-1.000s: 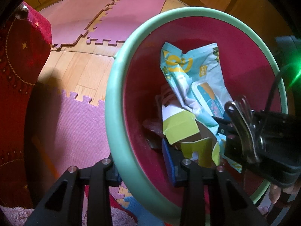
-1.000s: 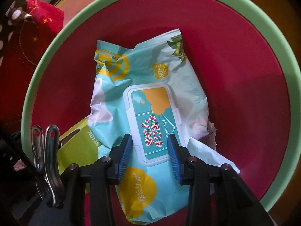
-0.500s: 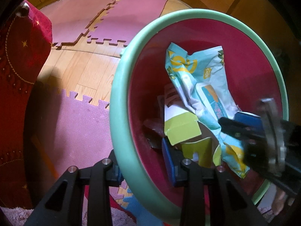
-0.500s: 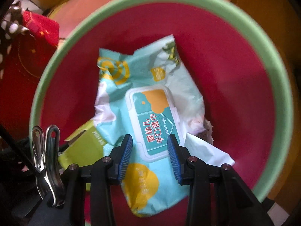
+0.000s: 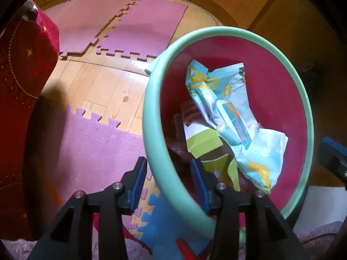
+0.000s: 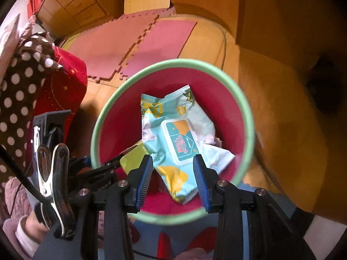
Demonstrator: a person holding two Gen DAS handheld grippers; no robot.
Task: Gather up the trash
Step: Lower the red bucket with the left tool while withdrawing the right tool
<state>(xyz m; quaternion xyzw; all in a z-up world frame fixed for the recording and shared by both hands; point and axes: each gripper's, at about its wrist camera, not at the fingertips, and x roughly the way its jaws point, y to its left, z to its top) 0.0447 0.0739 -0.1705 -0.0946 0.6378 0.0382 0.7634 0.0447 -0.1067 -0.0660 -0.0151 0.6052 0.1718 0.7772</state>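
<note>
Wooden floor (image 5: 102, 86) with pink foam puzzle mats (image 5: 93, 149) lies under a red bin (image 6: 121, 130) with a mint-green rim, beside a red star-patterned cloth (image 5: 19, 69). Inside the bin, a crumpled teal wet-wipe pack (image 6: 177, 138) rests on a lime-green carton (image 5: 203, 145) and other scraps. The left claw (image 5: 168, 176) straddles the near rim, its jaws having just been opening so the blue pads stand off either side of it, while the right claw (image 6: 172, 182) hangs above the bin, partly open and empty.
</note>
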